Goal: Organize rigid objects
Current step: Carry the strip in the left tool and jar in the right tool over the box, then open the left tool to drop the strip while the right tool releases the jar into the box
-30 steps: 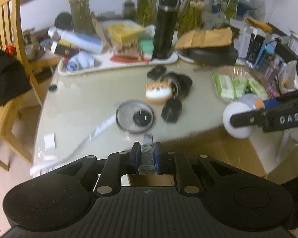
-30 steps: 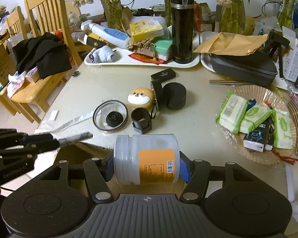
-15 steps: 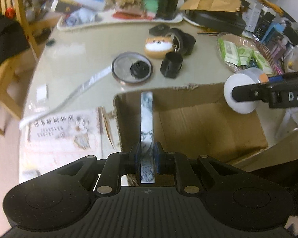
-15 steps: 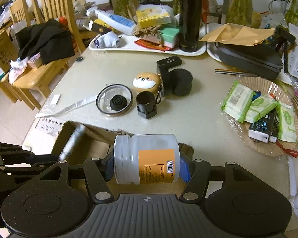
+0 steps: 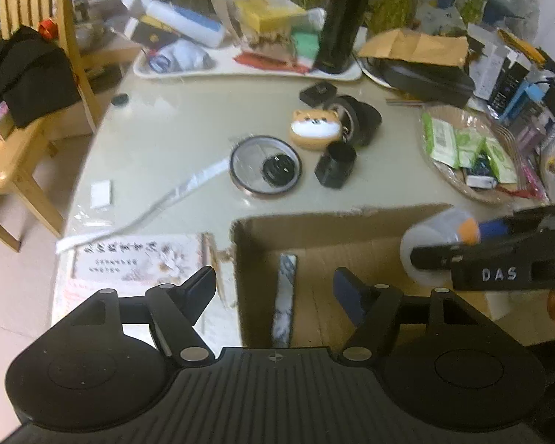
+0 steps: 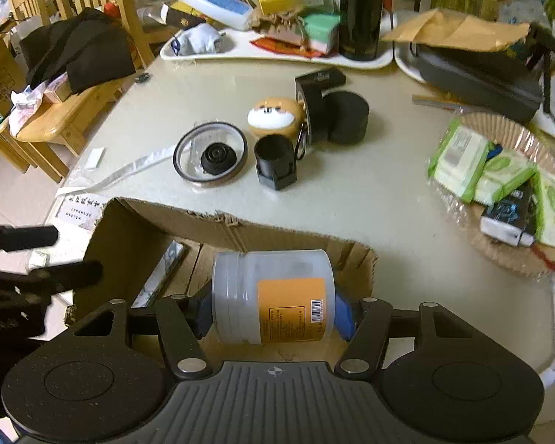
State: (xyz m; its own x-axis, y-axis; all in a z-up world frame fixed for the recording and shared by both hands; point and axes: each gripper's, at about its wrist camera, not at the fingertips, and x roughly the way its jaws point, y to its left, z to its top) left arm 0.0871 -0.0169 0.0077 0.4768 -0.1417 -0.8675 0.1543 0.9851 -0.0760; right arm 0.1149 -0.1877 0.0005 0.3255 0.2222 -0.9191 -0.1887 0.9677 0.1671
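An open cardboard box (image 5: 314, 227) sits below the table's near edge. A slim flat bar with a grey marbled pattern (image 5: 285, 296) lies loose on its floor. My left gripper (image 5: 274, 275) hovers above the bar. Its jaws are opening and touch nothing. In the right wrist view the bar (image 6: 162, 270) lies along the box's left wall (image 6: 137, 229). My right gripper (image 6: 273, 314) is shut on a translucent plastic jar (image 6: 273, 288) with an orange label. It holds the jar sideways over the box's right half. The jar (image 5: 425, 244) shows at right in the left wrist view.
On the table beyond the box lie a round clear lid (image 6: 210, 155), a small black cup (image 6: 275, 161), a dog-faced case (image 6: 272, 113) and black round cases (image 6: 347, 116). A basket of wipes (image 6: 499, 185) is at right, a crowded white tray (image 6: 277, 55) behind, wooden chairs (image 6: 74, 74) at left.
My left gripper tipped down over the box, then opened and let go of the bar, which now lies in the box. My right gripper sank toward the box with the jar.
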